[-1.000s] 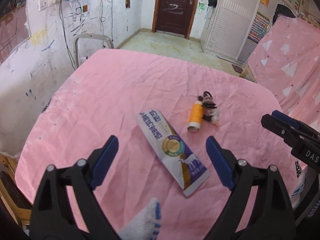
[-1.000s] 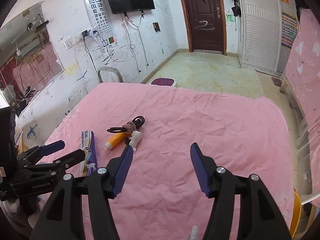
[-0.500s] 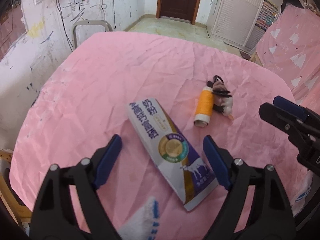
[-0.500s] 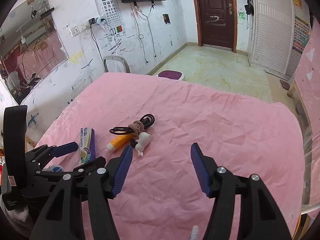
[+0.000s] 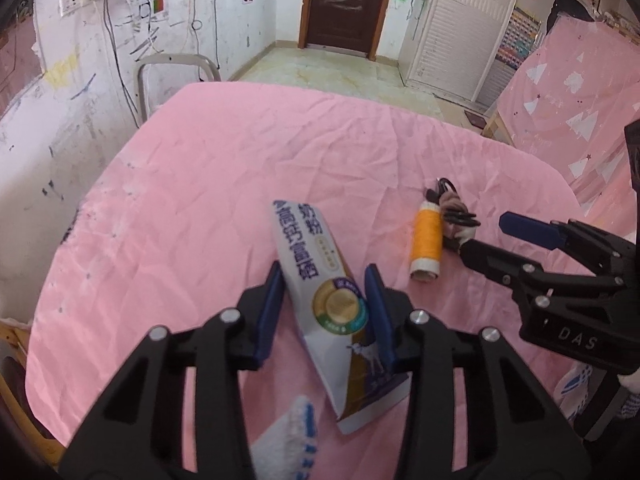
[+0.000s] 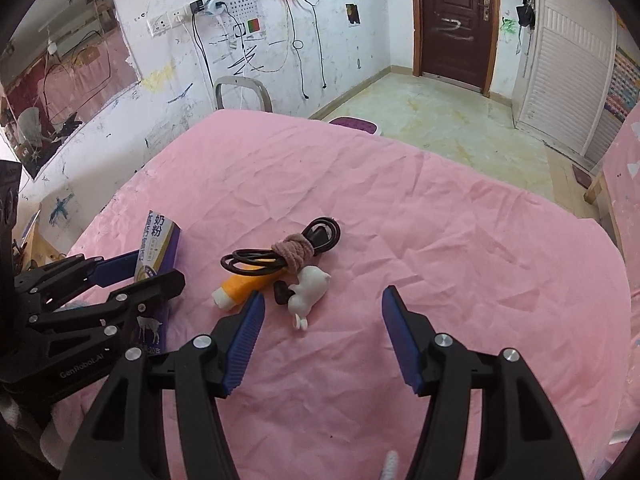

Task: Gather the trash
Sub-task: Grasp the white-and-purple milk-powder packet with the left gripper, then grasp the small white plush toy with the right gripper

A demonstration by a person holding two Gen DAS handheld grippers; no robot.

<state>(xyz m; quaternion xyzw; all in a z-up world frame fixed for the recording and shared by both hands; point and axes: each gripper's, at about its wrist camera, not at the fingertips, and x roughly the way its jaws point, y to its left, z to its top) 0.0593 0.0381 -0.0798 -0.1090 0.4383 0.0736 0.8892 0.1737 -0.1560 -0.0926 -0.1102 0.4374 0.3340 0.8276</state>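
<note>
A white and purple milk powder box [image 5: 320,276] lies on the pink table [image 5: 192,184]; it also shows in the right wrist view [image 6: 156,248]. My left gripper [image 5: 326,304] is shut on the box, one blue pad on each side. An orange thread spool [image 5: 427,240] lies to its right, next to a black cable tied with a brown band [image 6: 292,250] and a white plug [image 6: 306,292]. My right gripper [image 6: 320,328] is open and empty, just short of the plug.
A metal chair back [image 5: 172,68] stands at the table's far left edge. A wall is close on the left. A pink patterned sheet [image 5: 580,92] hangs at the right. The right gripper's body [image 5: 560,280] reaches in beside the spool.
My left gripper has moved forward over the box and closed on it. My right gripper has moved closer to the cable bundle and stays open.
</note>
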